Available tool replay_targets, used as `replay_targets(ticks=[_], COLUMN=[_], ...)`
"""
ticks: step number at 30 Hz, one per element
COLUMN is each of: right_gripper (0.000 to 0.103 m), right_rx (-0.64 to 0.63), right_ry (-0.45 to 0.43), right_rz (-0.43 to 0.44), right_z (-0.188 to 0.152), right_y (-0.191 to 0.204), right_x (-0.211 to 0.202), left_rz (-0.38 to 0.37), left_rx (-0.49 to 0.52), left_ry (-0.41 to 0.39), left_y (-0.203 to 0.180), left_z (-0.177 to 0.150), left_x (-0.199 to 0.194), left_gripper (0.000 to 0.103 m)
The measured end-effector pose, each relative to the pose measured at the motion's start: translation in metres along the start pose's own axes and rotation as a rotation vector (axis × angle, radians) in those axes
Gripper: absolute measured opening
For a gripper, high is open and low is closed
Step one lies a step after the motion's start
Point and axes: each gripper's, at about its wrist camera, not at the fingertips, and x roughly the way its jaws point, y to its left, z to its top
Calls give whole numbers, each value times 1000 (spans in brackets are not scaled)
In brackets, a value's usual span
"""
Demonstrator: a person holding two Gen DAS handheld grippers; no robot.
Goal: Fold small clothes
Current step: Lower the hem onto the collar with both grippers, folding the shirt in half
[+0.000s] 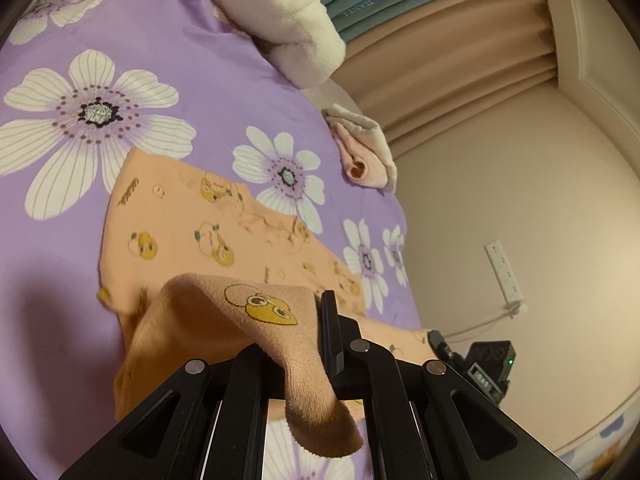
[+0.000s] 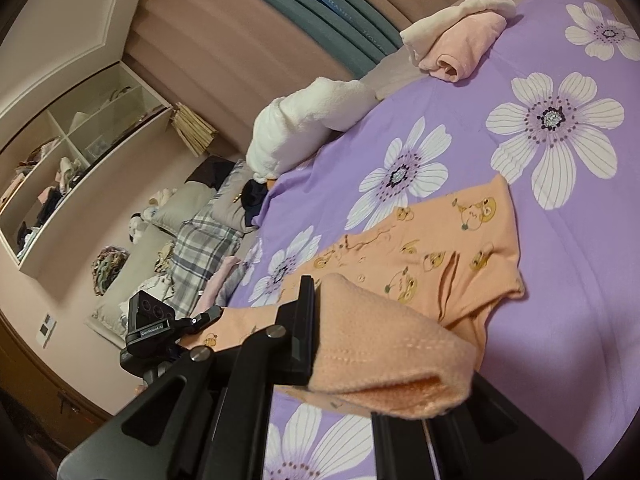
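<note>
1. Left wrist view: the left gripper is clenched on a lifted edge of the orange baby garment, whose fabric drapes over the jaws and hangs down between them. The rest of the garment, printed with small yellow cartoon figures, lies flat on the purple floral bedsheet. A folded pink and cream cloth sits near the bed's edge, well apart from the garment, and a white plush blanket lies farther back. The other gripper's body shows low at the right.

2. Right wrist view: the right gripper is clenched on another edge of the same orange baby garment, the hem bunched thickly over its jaws. The garment's body spreads on the bedsheet ahead. The folded pink and cream cloth rests at the far side; open wall shelves hold mixed clothes.
</note>
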Motion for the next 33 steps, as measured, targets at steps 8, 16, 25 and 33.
replay_targets(ticks=[8, 16, 25, 33], right_gripper=[7, 7, 8, 12], right_rx=[7, 42, 94, 193], right_ry=[8, 76, 147, 227], right_rz=[-45, -111, -198, -209], right_z=[26, 54, 67, 80], right_y=[-13, -37, -66, -88], right_x=[28, 73, 111, 137], left_rz=[23, 78, 145, 208], left_rx=[-17, -60, -118, -228], left_ry=[6, 37, 88, 129], left_y=[12, 33, 58, 81], left_z=[31, 59, 79, 86], left_x=[25, 56, 90, 107], left_gripper=[1, 1, 1, 1])
